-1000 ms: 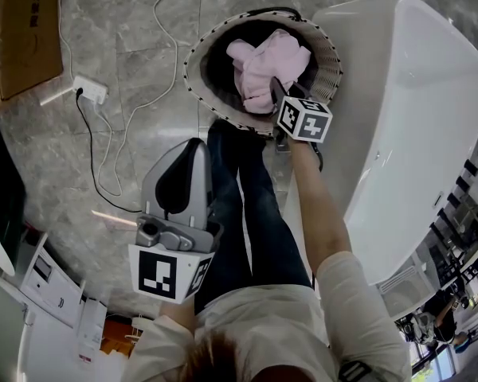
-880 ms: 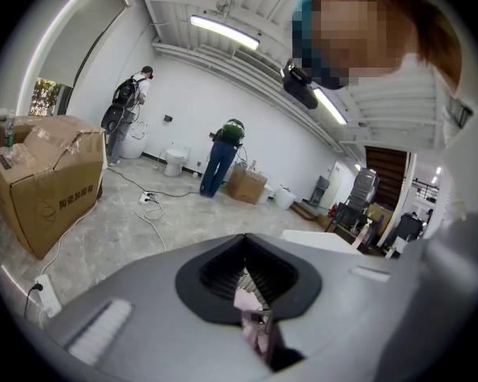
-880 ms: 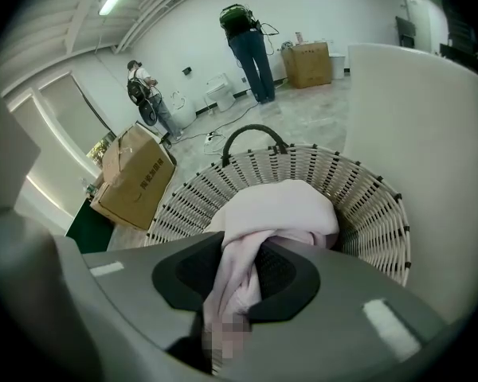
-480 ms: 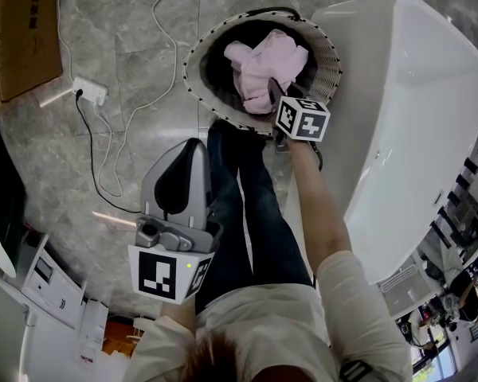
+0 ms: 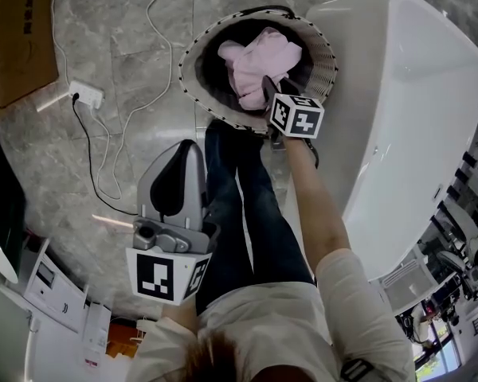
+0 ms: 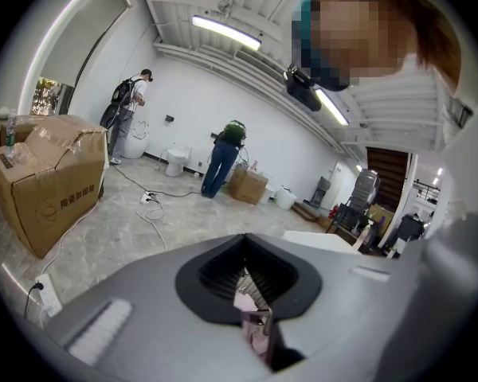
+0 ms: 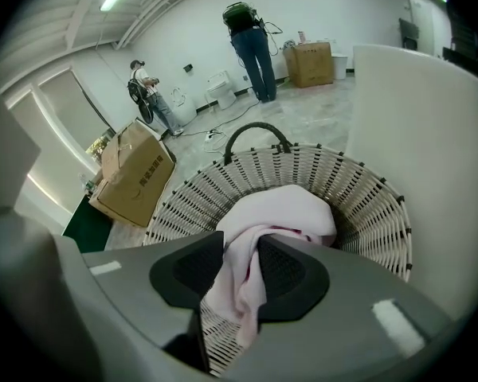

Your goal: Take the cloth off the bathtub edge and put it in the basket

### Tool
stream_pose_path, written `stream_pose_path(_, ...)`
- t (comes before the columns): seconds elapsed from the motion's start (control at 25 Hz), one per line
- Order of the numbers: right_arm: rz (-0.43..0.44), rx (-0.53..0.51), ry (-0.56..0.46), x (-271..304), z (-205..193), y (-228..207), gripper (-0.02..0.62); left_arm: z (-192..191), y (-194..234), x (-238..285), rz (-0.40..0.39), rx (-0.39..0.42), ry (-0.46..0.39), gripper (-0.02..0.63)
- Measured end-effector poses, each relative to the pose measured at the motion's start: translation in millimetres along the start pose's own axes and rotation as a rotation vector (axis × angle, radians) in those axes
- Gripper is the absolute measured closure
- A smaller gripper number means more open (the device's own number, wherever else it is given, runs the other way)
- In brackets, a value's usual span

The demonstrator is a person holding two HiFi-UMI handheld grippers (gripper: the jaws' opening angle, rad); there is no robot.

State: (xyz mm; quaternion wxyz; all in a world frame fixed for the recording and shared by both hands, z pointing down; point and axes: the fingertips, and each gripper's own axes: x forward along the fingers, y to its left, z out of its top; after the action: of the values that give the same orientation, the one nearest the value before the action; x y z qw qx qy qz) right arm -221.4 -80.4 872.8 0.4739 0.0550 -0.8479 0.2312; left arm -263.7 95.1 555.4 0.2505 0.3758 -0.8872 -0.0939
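Two grippers. Lower left: left gripper (image 5: pixel 188 146), jaws pressed together, empty. Top centre: basket (image 5: pixel 193 58), pink cloth (image 5: pixel 259 56) heaped inside. Right gripper (image 5: pixel 268 87) at basket rim, pinching cloth fold, jaws just easing apart. Right: white bathtub (image 5: pixel 414 94).

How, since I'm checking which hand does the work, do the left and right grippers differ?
The right gripper reaches down into the basket; the left gripper hangs short of it, beside the person's legs. The right gripper's jaws are shut on the pink cloth; the left gripper's jaws are together with nothing between them. Both point toward the basket.
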Motion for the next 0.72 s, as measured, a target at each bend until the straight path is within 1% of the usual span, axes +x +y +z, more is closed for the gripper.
stream_pose_path(0.08, 0.001, -0.009, 0.013, 0, -2, 1, 0.461, 0, 1, 0, 0.0, -0.001, 0.0, 0.558)
stream_pose_path(0.12, 0.004, -0.013, 0.011, -1, -1, 3, 0.456, 1, 1, 0, 0.0, -0.001, 0.0, 0.558)
stream_pose_path(0.24, 0.019, -0.024, -0.026, -6, 6, 8, 0.456, 3, 1, -1, -0.002, 0.0, -0.005, 0.558)
stream_pose_path(0.36, 0.026, -0.035, -0.038, -9, 12, 10, 0.456, 6, -2, -3, -0.007, 0.004, -0.014, 0.558)
stream_pose_path(0.72, 0.0, -0.07, -0.085, -33, 33, 10, 0.457, 25, -13, -7, -0.026, 0.017, -0.05, 0.558)
